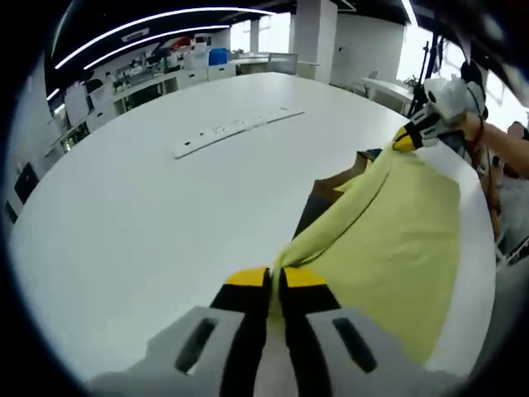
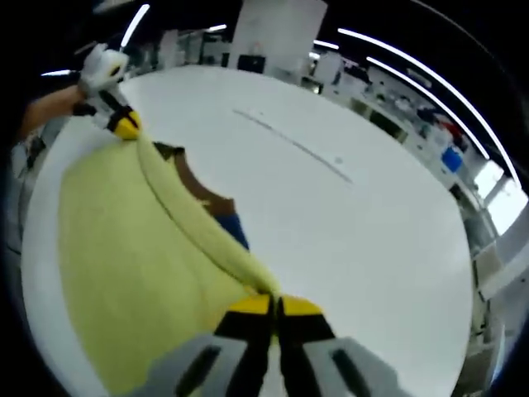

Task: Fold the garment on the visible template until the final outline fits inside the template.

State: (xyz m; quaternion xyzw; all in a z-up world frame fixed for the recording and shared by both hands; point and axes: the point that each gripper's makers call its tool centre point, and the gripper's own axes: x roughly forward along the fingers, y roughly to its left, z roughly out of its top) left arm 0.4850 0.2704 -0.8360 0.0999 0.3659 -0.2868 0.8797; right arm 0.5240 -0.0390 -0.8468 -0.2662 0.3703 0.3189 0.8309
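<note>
A pale yellow garment lies spread on the round white table, one edge pulled taut between both grippers. In the left gripper view my left gripper is shut on one end of that edge, and my right gripper pinches the other end at the far right. The right gripper view shows my right gripper shut on the garment, with the left gripper gripping it at upper left. A brown template pokes out from under the raised edge, most of it covered. A blue patch shows beside it.
A long white strip lies across the far part of the table. A person's arm holds the right gripper by the table edge. Desks and shelves stand beyond the table.
</note>
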